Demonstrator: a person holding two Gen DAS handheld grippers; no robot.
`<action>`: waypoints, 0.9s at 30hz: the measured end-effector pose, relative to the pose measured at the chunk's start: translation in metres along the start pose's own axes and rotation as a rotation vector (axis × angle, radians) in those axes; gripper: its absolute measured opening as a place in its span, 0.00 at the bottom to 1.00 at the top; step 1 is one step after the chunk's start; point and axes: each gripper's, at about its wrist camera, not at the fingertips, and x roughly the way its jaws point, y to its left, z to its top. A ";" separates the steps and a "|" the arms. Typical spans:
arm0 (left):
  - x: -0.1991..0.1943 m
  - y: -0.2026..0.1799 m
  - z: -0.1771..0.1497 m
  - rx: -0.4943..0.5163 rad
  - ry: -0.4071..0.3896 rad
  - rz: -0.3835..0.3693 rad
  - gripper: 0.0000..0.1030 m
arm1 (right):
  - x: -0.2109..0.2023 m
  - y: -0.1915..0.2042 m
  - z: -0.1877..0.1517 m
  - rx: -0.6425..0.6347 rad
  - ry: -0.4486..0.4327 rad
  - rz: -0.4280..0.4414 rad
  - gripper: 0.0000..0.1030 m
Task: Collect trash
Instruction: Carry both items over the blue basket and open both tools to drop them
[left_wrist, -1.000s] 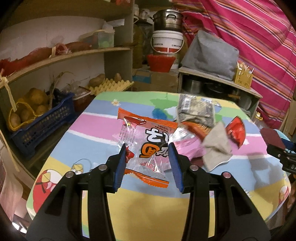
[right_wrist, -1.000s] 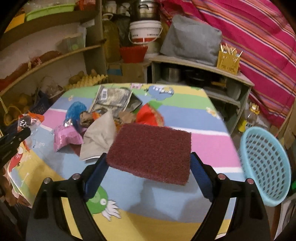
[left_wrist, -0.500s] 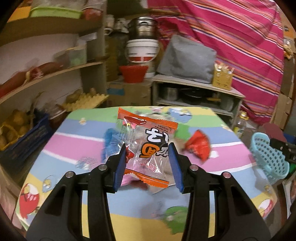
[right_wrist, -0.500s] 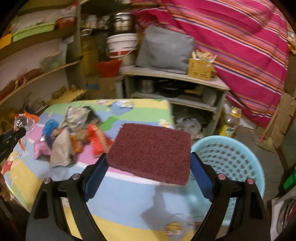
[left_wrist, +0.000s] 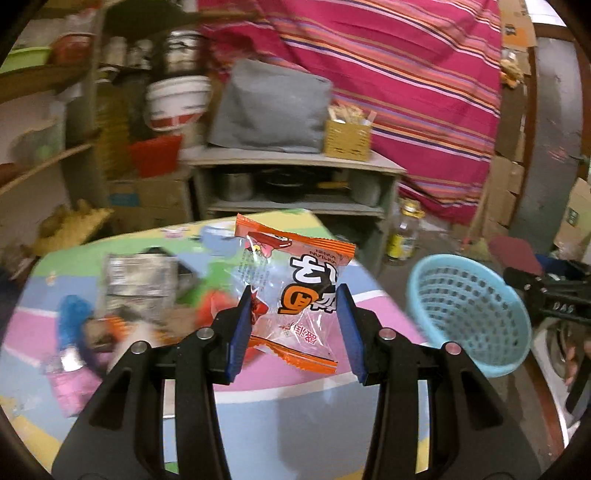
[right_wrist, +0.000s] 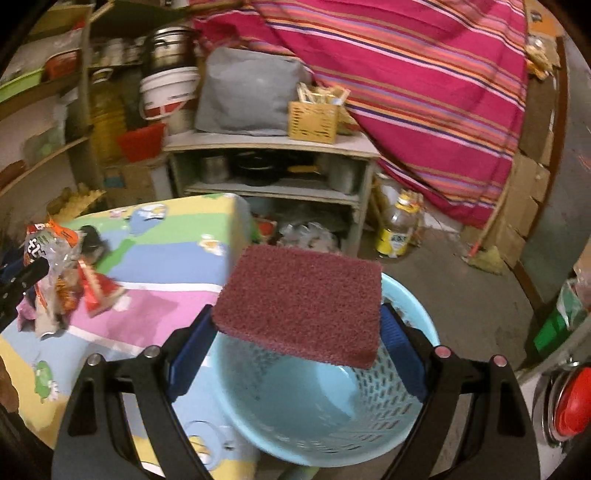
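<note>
**Both tongs loaded beside the blue basket**

The left gripper (left_wrist: 293, 325) is clamped at a narrow spread on a clear and orange snack wrapper (left_wrist: 295, 291), which stands upright between its blue pads over the striped table (left_wrist: 258, 417). From the left wrist, the light blue basket (left_wrist: 467, 314) sits at three o'clock, off the table's edge, with the right gripper (left_wrist: 546, 291) poking in beyond it. A blurred heap of other wrappers (left_wrist: 136, 291) lies on the table at nine o'clock.

The right wrist view gives what the left cannot: the right gripper (right_wrist: 297, 334) holds a maroon scouring pad (right_wrist: 303, 302) flat across widely spread jaws, right above the basket's (right_wrist: 306, 402) open mouth, whose inside looks bare. At nine o'clock there, the left gripper's (right_wrist: 22, 280) tip appears with the wrapper (right_wrist: 40, 243). A yellow-labelled bottle (right_wrist: 397, 225) stands on the floor at one o'clock.
</note>
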 end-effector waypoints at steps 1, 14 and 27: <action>0.007 -0.011 0.004 0.004 0.008 -0.026 0.42 | 0.003 -0.008 -0.001 0.010 0.005 -0.007 0.83; 0.064 -0.153 0.015 0.170 0.100 -0.296 0.44 | 0.014 -0.098 -0.018 0.140 0.037 -0.119 0.83; 0.071 -0.140 0.016 0.184 0.126 -0.287 0.87 | 0.020 -0.108 -0.022 0.178 0.053 -0.119 0.84</action>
